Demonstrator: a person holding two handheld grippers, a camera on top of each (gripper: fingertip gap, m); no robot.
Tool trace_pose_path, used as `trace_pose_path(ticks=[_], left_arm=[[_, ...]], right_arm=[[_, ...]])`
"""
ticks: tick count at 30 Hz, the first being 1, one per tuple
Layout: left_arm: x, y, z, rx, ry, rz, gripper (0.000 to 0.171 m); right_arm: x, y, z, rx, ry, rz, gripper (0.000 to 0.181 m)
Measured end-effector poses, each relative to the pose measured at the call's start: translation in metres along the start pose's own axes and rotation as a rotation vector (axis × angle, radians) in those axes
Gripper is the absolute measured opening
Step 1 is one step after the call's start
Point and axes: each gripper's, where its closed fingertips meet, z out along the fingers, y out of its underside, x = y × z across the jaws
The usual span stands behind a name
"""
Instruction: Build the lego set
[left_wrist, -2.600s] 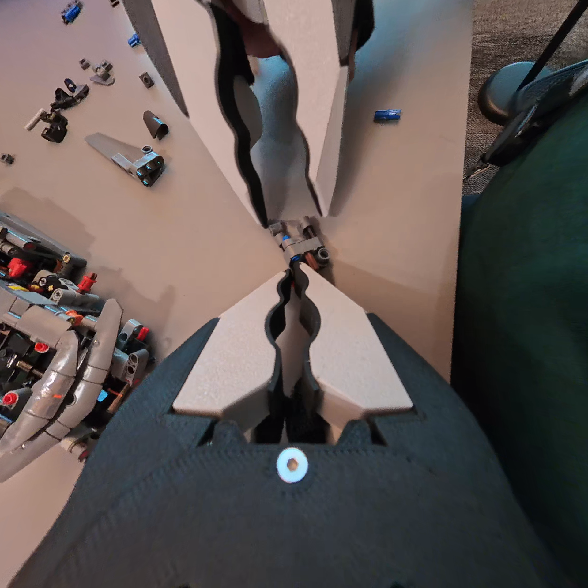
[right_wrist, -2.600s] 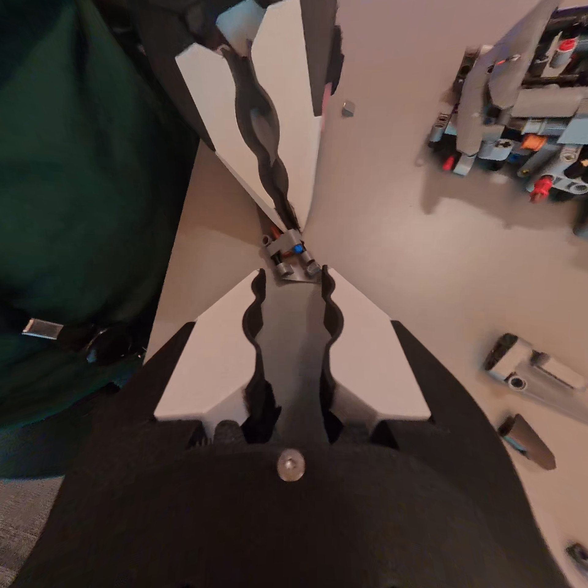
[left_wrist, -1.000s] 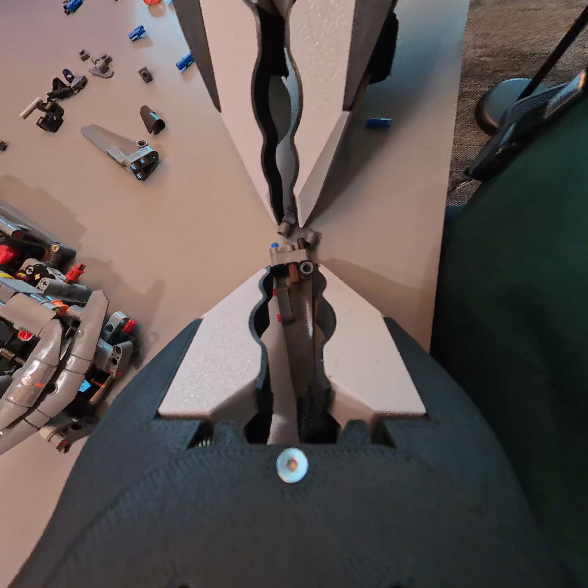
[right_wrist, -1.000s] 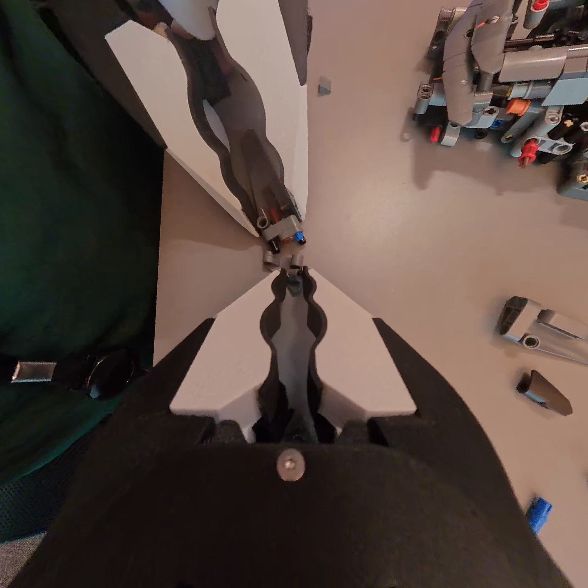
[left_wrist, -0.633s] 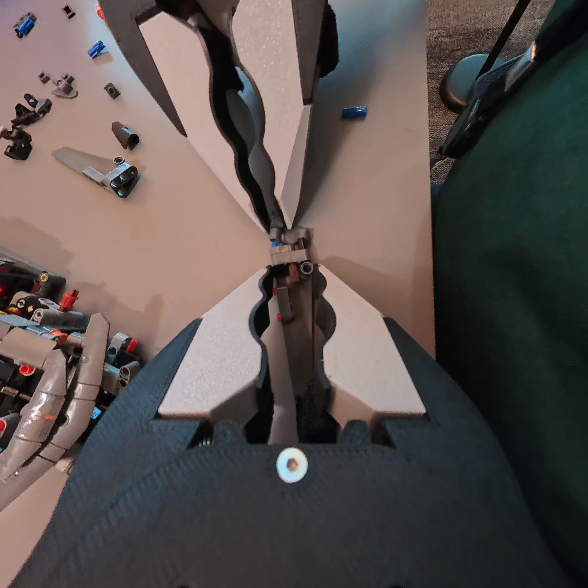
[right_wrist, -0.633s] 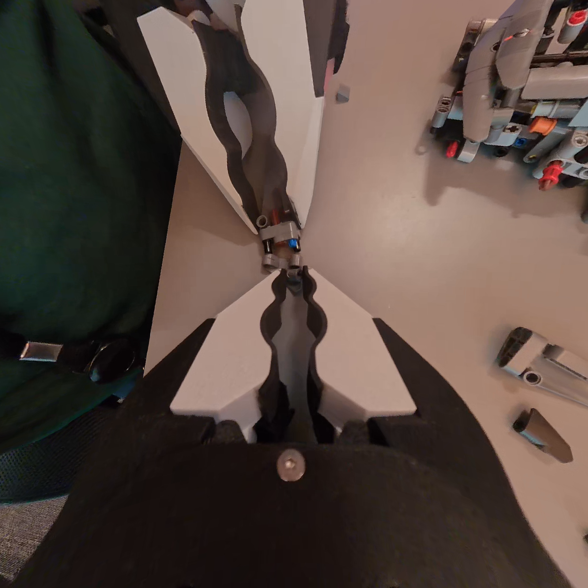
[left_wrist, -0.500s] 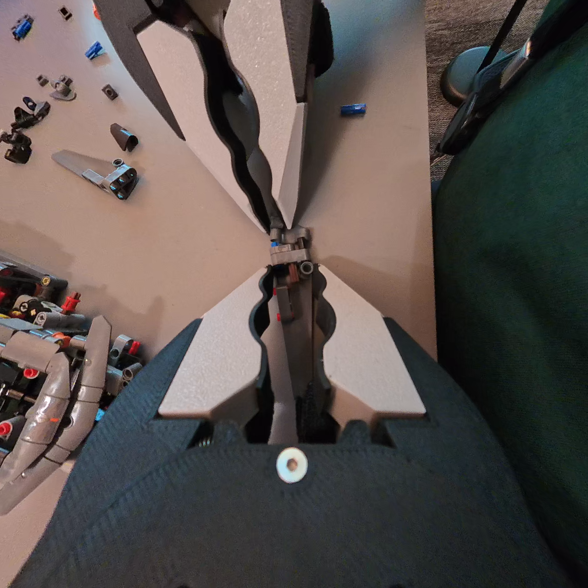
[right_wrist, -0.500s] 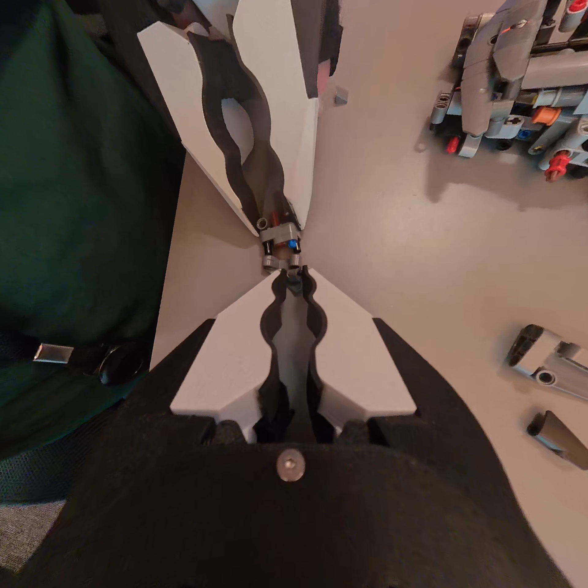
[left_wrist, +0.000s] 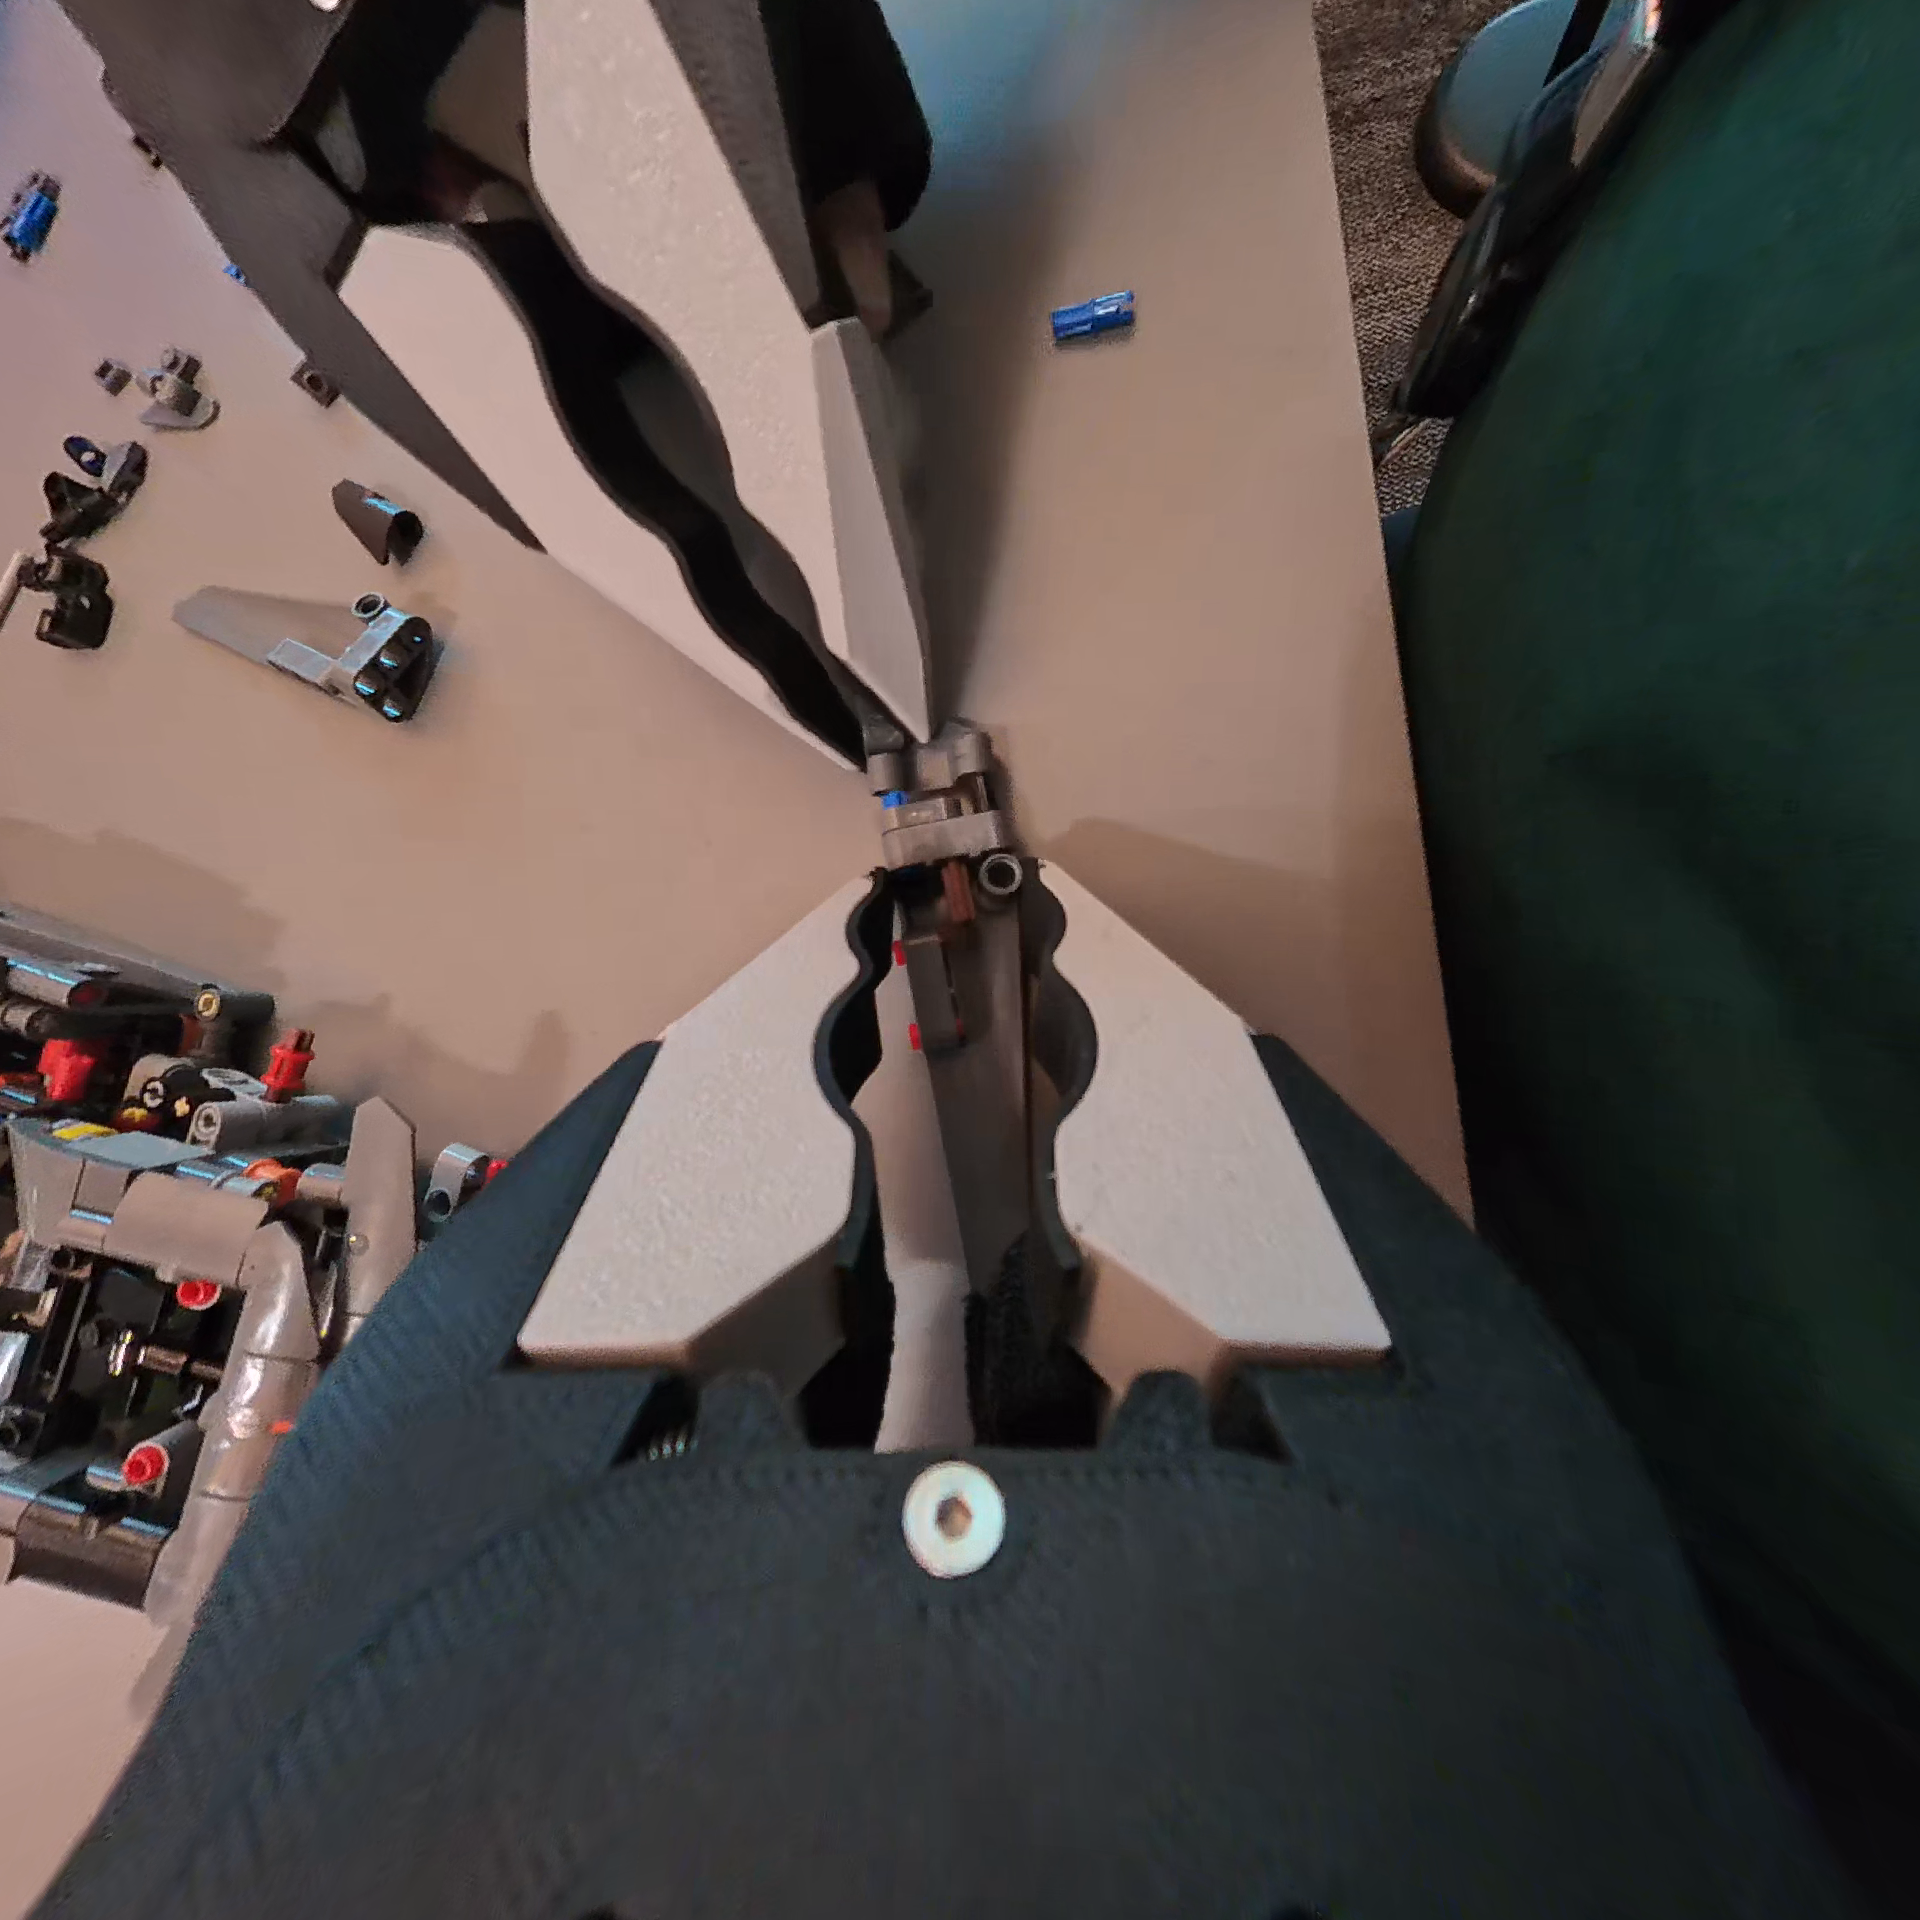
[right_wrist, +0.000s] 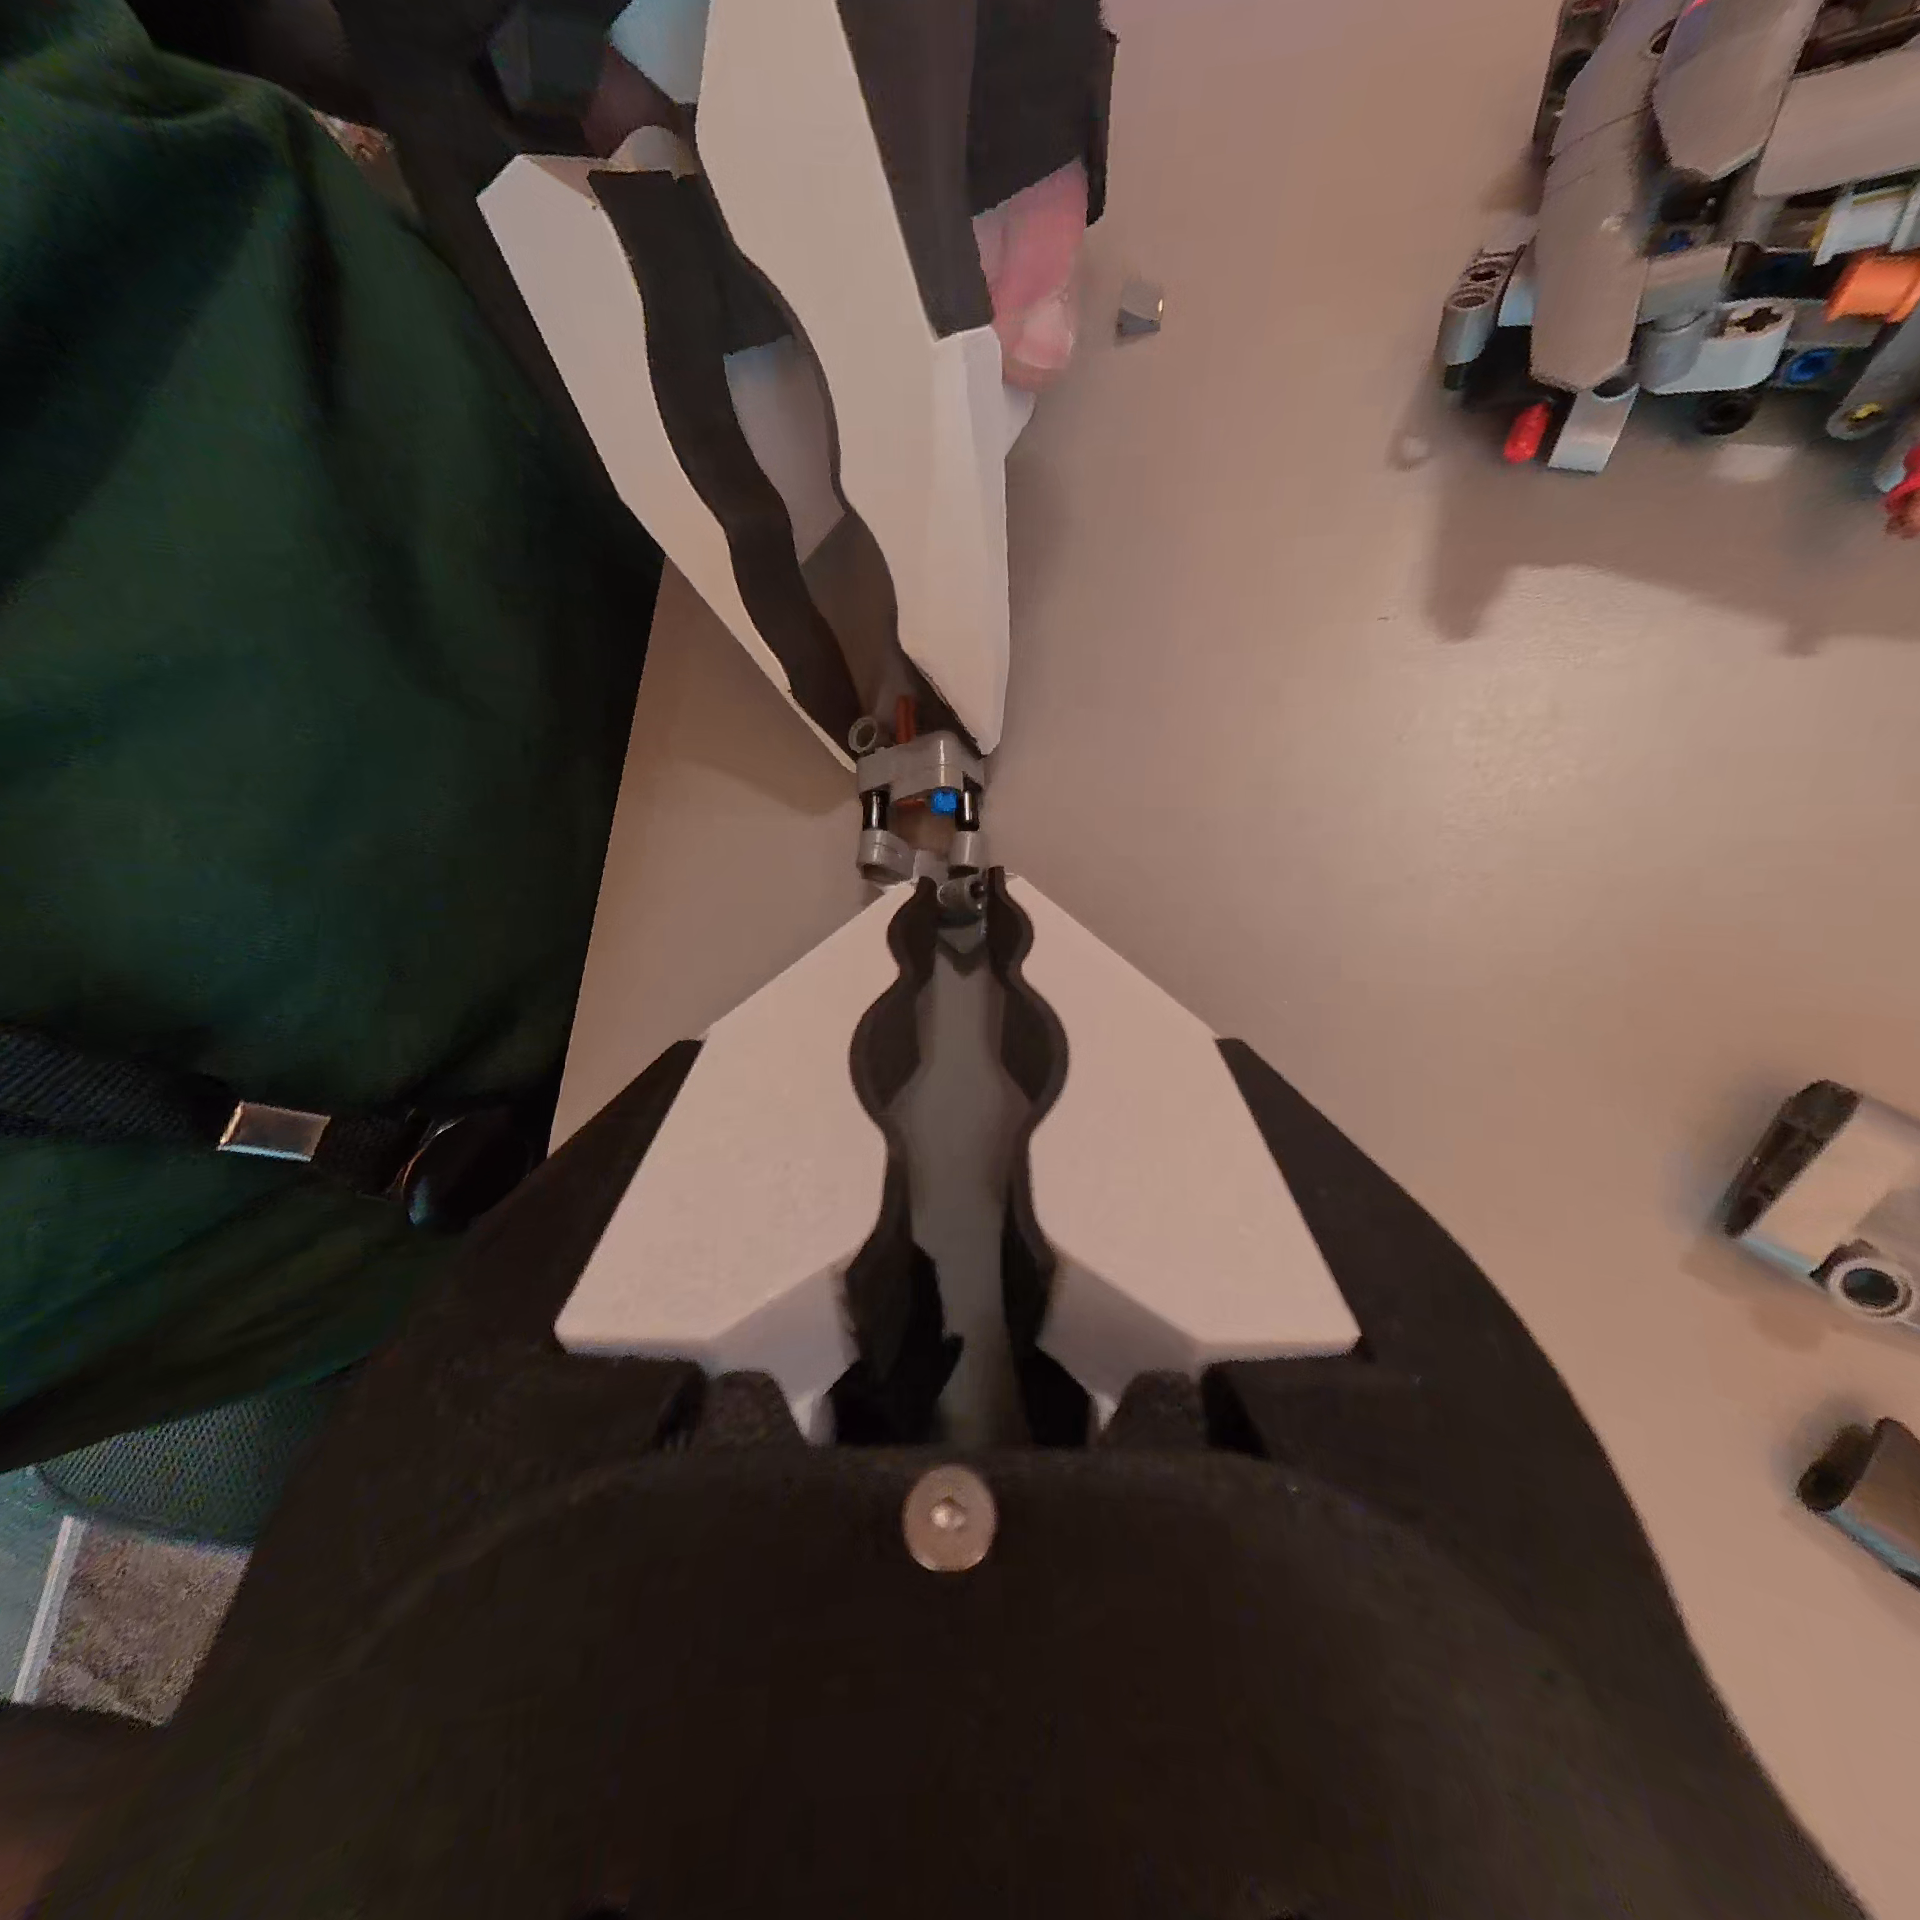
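The left gripper (left_wrist: 951, 883) is clenched on a long dark-grey panel sub-assembly (left_wrist: 961, 997) carrying a grey cross-beam; the right gripper (right_wrist: 951, 888) pinches a small grey connector (right_wrist: 961, 896) and meets it tip to tip above the table (left_wrist: 1195, 623); both pieces look light, rigid and slick, so I judge the grip belongs on flat faces, with pins pushed straight; counted in the left wrist view: one large part-built model (left_wrist: 156, 1195) at the left edge, one grey wing panel (left_wrist: 312, 644), one dark curved piece (left_wrist: 376, 520), two loose blue pins (left_wrist: 1091, 315) visible
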Motion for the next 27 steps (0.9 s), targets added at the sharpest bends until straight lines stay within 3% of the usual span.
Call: trace_pose_path(ticks=[6,25,27], left_arm=[[0.0000,-0.0002,0.0000,0.004,0.001,0.022,0.022],[0.0013,-0.0012,0.0011,0.064,-0.010,-0.017,0.023],[0.0012,-0.0018,0.0017,0.071,-0.006,-0.024,0.023]], right_arm=[[-0.0011,-0.0017,0.0014,0.000,-0.048,0.050,0.007],[0.0014,-0.0038,0.0050,0.004,0.072,-0.023,0.007],[0.0018,-0.0065,0.0059,0.010,0.082,-0.034,0.015]])
